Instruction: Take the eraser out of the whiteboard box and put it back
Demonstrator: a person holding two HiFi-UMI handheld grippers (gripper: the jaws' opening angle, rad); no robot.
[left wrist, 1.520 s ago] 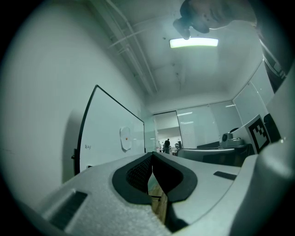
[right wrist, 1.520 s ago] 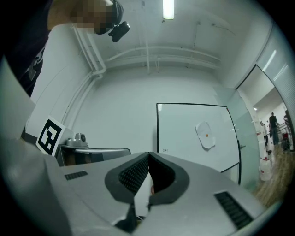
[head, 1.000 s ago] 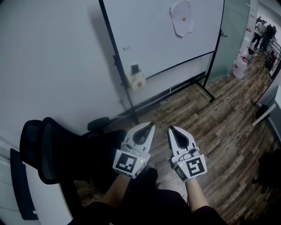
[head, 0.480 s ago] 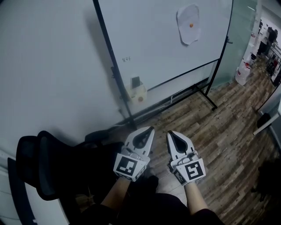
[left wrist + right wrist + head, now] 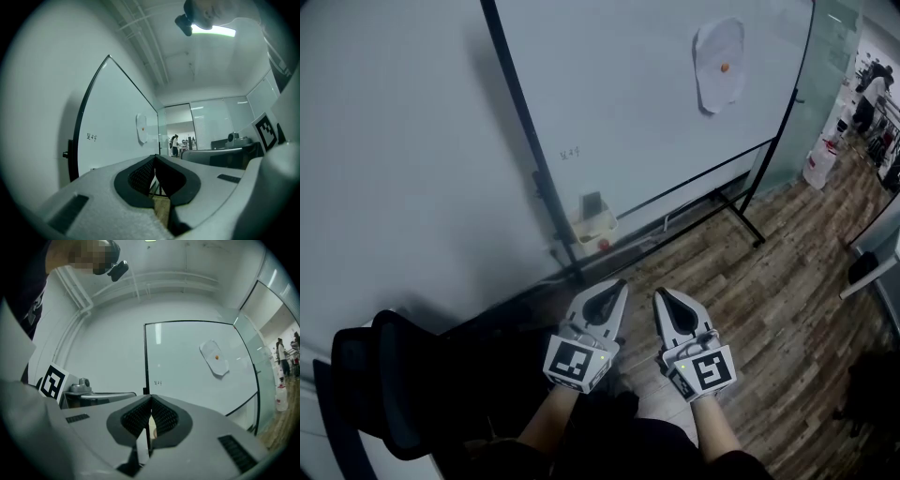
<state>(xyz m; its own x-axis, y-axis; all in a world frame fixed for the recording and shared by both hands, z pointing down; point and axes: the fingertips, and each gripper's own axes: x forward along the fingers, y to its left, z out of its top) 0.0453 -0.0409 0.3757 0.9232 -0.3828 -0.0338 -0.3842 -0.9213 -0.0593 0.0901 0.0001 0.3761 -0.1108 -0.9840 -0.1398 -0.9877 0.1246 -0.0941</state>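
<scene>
A pale box (image 5: 598, 233) hangs on the left post of the whiteboard (image 5: 656, 103), low down. A dark eraser (image 5: 592, 203) stands upright in it. My left gripper (image 5: 617, 284) and right gripper (image 5: 660, 294) are held side by side over the wooden floor, short of the box and pointing level toward the board. Both are shut with nothing between the jaws. In the left gripper view the closed tips (image 5: 154, 157) face the whiteboard (image 5: 117, 136). In the right gripper view the shut gripper (image 5: 151, 398) lines up with the board's black post (image 5: 146, 362).
A black office chair (image 5: 375, 384) stands at the lower left against the white wall. The whiteboard's black stand legs (image 5: 741, 211) spread over the wooden floor. A paper sheet with an orange magnet (image 5: 719, 64) is on the board. People (image 5: 870, 94) stand far right.
Both grippers have moved forward toward the whiteboard, staying shut and side by side. The box and eraser now sit closer to the gripper tips in the head view.
</scene>
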